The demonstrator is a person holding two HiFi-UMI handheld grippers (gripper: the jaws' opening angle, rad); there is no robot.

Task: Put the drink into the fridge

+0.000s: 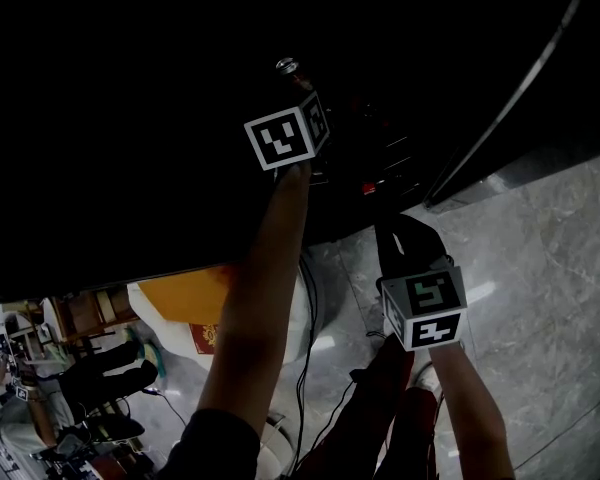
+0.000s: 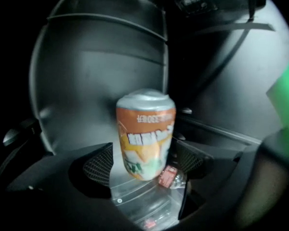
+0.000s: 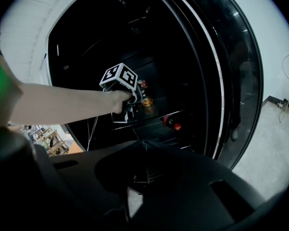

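Left gripper (image 2: 143, 163) is sitting open around the orange can (image 2: 145, 134) on the fridge shelf (image 2: 135, 196), probably releasing it; next is backing straight out without tipping it, while the right gripper (image 3: 147, 174) is hanging closed and empty outside the fridge (image 3: 159, 47).

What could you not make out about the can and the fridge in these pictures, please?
Left gripper view: label on the can blurred.
Head view: fridge interior too dark; left gripper hides all but the can's top.
Right gripper view: bottles inside the fridge too small to identify.
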